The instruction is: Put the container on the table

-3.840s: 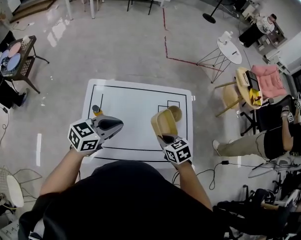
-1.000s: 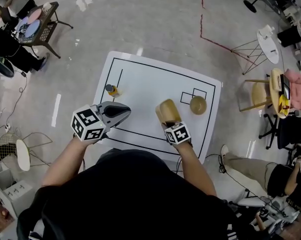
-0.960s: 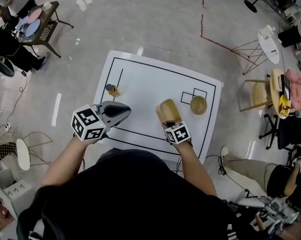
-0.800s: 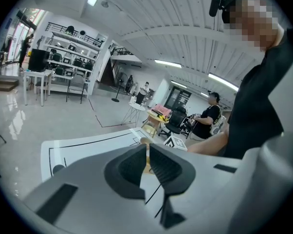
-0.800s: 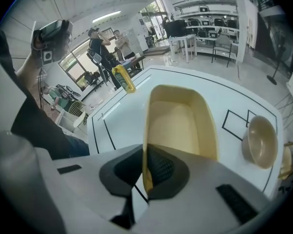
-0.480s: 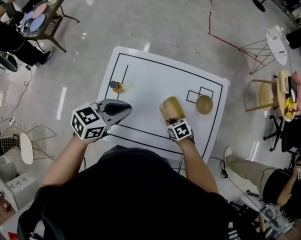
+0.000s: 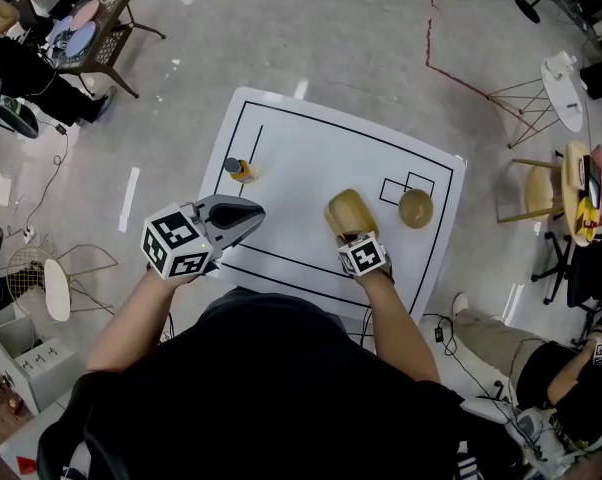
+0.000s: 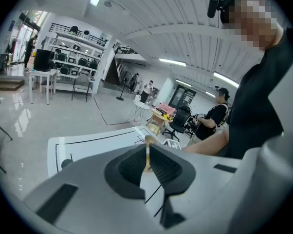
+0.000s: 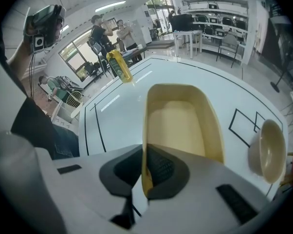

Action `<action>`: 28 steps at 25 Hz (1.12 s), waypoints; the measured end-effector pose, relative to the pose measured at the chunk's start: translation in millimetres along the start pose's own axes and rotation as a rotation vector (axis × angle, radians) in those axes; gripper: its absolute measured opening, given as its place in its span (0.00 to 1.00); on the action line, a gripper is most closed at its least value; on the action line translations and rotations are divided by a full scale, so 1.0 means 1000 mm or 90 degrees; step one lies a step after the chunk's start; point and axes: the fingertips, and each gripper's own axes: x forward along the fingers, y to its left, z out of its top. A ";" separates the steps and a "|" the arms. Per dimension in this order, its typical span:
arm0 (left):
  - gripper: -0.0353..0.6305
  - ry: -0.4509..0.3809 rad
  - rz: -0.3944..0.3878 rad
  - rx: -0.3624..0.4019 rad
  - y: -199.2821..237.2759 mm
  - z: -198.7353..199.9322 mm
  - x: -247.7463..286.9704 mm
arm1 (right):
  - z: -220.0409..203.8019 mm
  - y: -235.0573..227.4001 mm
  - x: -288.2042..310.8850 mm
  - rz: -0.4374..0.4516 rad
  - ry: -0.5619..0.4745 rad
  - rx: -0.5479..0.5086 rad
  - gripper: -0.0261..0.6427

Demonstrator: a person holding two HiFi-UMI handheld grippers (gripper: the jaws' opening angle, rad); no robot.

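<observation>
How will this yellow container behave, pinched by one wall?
Probably stiff: the container shows no bending though the right gripper pinches only one thin wall. Likely light, since it looks empty. Held off-centre, it may tilt when set down.

1. Left gripper (image 7: 253, 213): held at near left, pointing slightly downward, fingers (image 8: 129, 165) closed together.
2. Right gripper (image 7: 352, 238): near right, pitched steeply downward, fingers (image 9: 162, 168) clamped on the container (image 7: 349, 211) wall.
3. Both bare forearms extended forward.
</observation>
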 end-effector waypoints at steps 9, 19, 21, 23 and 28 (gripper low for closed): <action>0.09 -0.005 -0.002 0.004 -0.001 0.002 0.002 | -0.005 0.001 0.008 -0.011 0.026 -0.020 0.05; 0.09 -0.006 0.002 0.000 -0.002 -0.002 -0.002 | -0.012 0.002 0.021 -0.019 0.043 -0.048 0.05; 0.09 -0.007 0.000 0.000 -0.003 -0.002 -0.001 | -0.013 0.003 0.022 -0.022 0.047 -0.057 0.05; 0.09 -0.008 -0.002 0.001 -0.004 -0.001 0.000 | -0.016 0.002 0.024 -0.023 0.053 -0.060 0.05; 0.09 -0.013 -0.009 -0.007 -0.005 0.000 -0.002 | -0.016 0.001 0.023 -0.035 0.059 -0.066 0.06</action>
